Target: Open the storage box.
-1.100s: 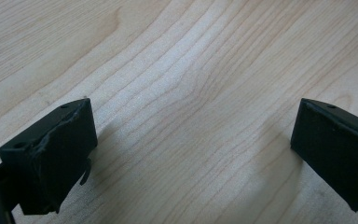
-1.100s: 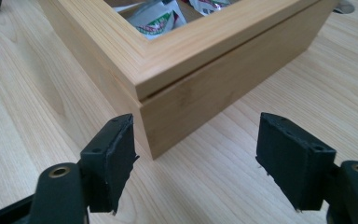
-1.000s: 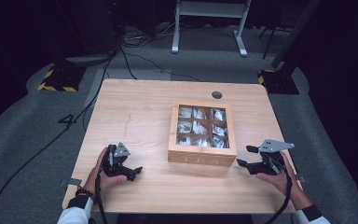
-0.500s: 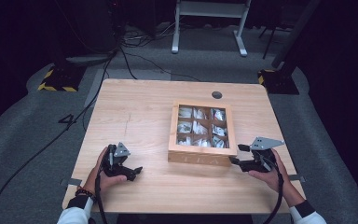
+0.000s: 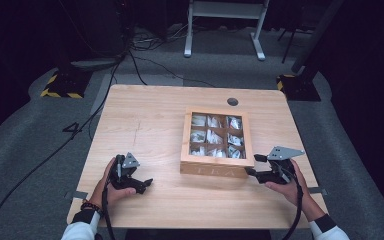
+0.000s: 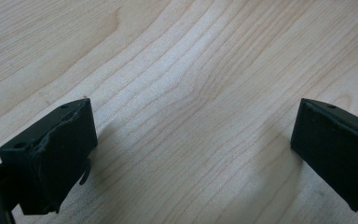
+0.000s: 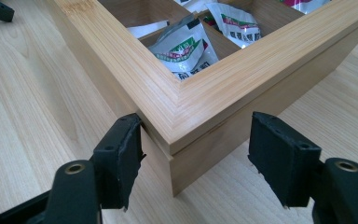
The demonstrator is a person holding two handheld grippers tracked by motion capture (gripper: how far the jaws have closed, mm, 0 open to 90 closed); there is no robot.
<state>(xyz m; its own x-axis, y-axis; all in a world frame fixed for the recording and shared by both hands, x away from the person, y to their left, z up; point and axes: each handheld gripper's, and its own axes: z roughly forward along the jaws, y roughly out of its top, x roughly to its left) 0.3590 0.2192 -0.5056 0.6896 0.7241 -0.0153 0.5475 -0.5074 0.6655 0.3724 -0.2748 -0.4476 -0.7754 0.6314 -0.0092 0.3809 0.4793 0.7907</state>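
A wooden box (image 5: 215, 167) with several compartments of white sachets (image 5: 214, 136) sits right of centre on the table (image 5: 145, 120). My right gripper (image 5: 252, 165) is open at the box's near right corner. In the right gripper view its jaws (image 7: 198, 140) straddle that corner of the box (image 7: 242, 60), one on each side, close to the wood at the seam under the top frame. Sachets (image 7: 186, 46) show inside. My left gripper (image 5: 144, 184) rests near the front left of the table. It is open (image 6: 193, 135) over bare wood, holding nothing.
A round cable hole (image 5: 232, 101) sits near the table's far edge behind the box. Cables (image 5: 145, 55) and a white desk frame (image 5: 225, 25) are on the floor beyond the table, with a yellow-and-black striped base (image 5: 60, 85) at the far left.
My right gripper has moved left, up to the box's near right corner, and now straddles it. The left gripper has stayed where it was.
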